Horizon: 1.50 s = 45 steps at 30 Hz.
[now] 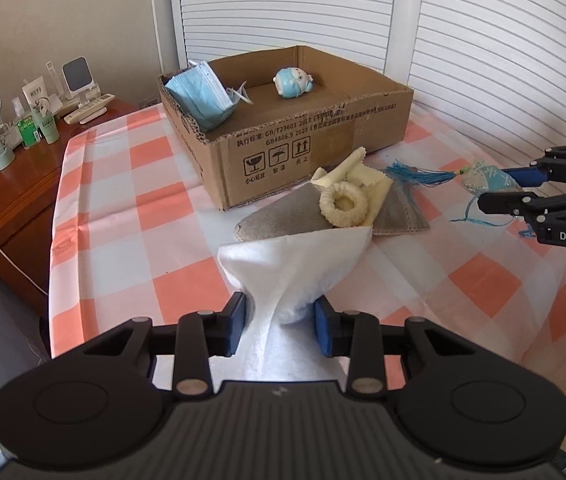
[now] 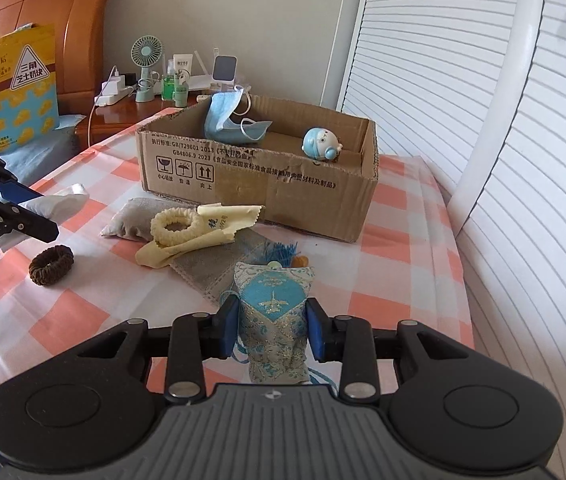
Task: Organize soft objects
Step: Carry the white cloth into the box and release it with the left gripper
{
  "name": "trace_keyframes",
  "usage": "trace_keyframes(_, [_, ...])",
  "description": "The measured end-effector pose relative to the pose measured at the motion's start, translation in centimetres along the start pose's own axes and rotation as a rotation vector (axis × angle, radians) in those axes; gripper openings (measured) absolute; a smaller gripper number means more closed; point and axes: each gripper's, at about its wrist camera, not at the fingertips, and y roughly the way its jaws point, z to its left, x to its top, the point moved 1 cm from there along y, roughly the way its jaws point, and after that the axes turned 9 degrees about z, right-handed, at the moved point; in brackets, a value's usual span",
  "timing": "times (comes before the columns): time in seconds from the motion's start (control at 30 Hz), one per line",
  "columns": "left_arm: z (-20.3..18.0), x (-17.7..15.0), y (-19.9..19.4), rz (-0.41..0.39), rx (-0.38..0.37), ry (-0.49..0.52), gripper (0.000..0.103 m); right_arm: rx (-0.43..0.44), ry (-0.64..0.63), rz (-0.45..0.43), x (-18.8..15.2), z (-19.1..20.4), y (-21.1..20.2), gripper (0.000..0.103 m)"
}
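Note:
My left gripper (image 1: 281, 322) is shut on a white soft cloth (image 1: 295, 260), held just above the checked tablecloth; the same cloth (image 2: 57, 202) shows in the right wrist view at the left gripper (image 2: 39, 220). My right gripper (image 2: 273, 330) is shut on a blue and silver brocade sachet (image 2: 273, 312) with a blue tassel (image 1: 419, 174). On the table lie a cream scrunchie (image 1: 343, 205) on a yellow cloth (image 1: 363, 184), a grey pouch (image 1: 279, 216), a grey mask (image 1: 399, 212) and a brown scrunchie (image 2: 51, 266).
An open cardboard box (image 1: 303, 148) stands at the back of the table, with a blue face mask (image 1: 199, 96) and a small blue toy (image 1: 293, 82) inside. A wooden nightstand (image 1: 11, 184) with a fan and bottles is to the left. White slatted doors stand behind and to the right.

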Motion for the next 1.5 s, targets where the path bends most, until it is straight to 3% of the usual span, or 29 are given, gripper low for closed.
trace_keyframes(0.37, [-0.4,2.3,-3.9,-0.066,0.019,0.079,0.034,-0.001,-0.033,-0.095,3.0,-0.5,-2.8,0.039])
trace_keyframes(0.5, [-0.9,3.8,-4.1,-0.087,0.014,0.109,0.034,0.009,-0.018,-0.120,4.5,-1.2,-3.1,0.039])
trace_keyframes(0.6, [-0.7,5.2,-4.0,-0.089,-0.030,0.105,0.034,0.031,-0.007,-0.127,5.6,-1.8,-3.2,0.039])
trace_keyframes(0.83, [-0.3,8.9,-4.0,-0.104,-0.031,0.140,0.034,0.032,-0.002,-0.135,7.4,-2.9,-3.3,0.039])
trace_keyframes(1.13, [0.5,15.3,-2.9,-0.140,-0.038,0.152,0.035,0.021,0.009,-0.140,9.4,-4.5,-3.7,0.039])
trace_keyframes(1.37, [0.6,19.1,1.5,-0.098,-0.011,0.137,0.036,0.040,0.023,-0.146,10.4,-5.5,-2.9,0.039])
trace_keyframes(1.43, [0.6,19.6,3.4,-0.070,-0.004,0.125,0.043,0.043,0.022,-0.143,10.7,-5.6,-2.6,0.039])
trace_keyframes(1.5, [0.6,19.7,5.0,-0.051,0.009,0.119,0.081,0.045,0.022,-0.141,10.8,-5.7,-2.3,0.039])
